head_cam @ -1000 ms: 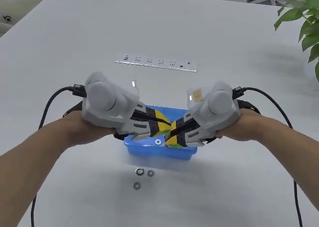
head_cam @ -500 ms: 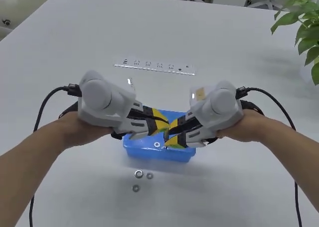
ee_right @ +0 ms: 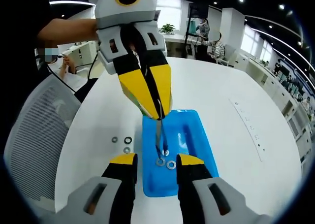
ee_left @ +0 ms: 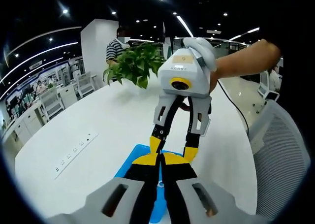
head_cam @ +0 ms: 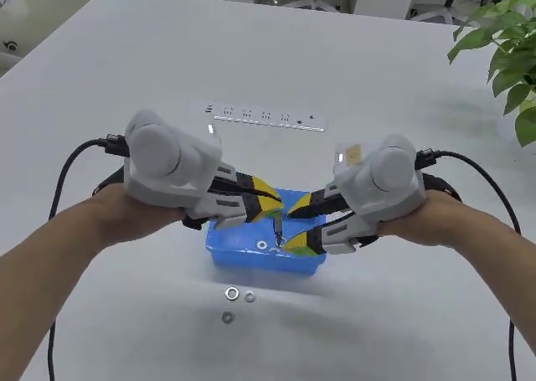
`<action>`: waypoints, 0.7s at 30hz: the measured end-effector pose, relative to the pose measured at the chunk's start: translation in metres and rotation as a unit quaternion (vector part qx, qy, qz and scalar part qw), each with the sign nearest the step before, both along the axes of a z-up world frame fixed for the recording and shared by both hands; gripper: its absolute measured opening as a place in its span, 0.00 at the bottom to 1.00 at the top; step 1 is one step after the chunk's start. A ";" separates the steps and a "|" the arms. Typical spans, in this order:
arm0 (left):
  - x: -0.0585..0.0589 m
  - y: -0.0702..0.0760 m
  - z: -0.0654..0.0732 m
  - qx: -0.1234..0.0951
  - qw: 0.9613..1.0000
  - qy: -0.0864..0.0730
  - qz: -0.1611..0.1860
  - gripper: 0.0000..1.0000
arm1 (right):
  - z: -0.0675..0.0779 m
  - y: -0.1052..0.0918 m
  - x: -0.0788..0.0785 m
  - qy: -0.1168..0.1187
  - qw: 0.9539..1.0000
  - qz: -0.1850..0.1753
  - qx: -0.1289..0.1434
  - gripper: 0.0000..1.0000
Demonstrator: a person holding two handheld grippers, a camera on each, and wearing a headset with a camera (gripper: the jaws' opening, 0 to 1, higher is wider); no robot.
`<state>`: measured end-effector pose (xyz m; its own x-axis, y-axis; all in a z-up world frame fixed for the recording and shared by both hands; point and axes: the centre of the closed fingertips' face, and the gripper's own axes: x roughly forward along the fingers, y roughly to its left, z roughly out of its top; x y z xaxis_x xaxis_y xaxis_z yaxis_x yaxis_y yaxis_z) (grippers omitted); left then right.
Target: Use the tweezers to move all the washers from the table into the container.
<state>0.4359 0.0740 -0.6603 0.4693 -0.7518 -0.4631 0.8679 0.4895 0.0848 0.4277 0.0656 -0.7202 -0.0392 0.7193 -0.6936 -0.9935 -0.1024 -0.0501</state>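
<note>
My left gripper (head_cam: 275,201) is shut on thin metal tweezers (head_cam: 277,228) that point down into the blue container (head_cam: 239,255). In the right gripper view the tweezers (ee_right: 158,135) hang from the left gripper's yellow jaws, their tips at a washer (ee_right: 161,161) on the container floor (ee_right: 189,130); two more washers (ee_right: 171,164) lie beside it. My right gripper (head_cam: 295,224) stands open just right of the tweezers, with nothing between its jaws. Three washers (head_cam: 232,294) lie on the table in front of the container; in the right gripper view these table washers (ee_right: 128,140) are left of it.
A white power strip (head_cam: 264,115) lies on the table beyond the container. A potted plant (head_cam: 502,54) stands at the far right edge. Cables trail from both grippers. A mesh chair (ee_right: 34,135) stands beside the table.
The right gripper has drawn back to the right and its jaws now stand apart. The left gripper keeps the tweezers, now plainly seen over the container.
</note>
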 end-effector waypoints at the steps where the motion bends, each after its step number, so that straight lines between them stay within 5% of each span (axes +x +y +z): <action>1: -0.001 0.000 0.003 -0.002 1.000 0.000 0.001 0.05 | 0.001 -0.002 0.000 0.000 1.000 -0.004 0.001 0.33; 21: -0.020 0.003 0.027 -0.007 1.000 -0.005 0.015 0.05 | 0.020 -0.033 -0.016 0.008 0.994 -0.098 0.052 0.55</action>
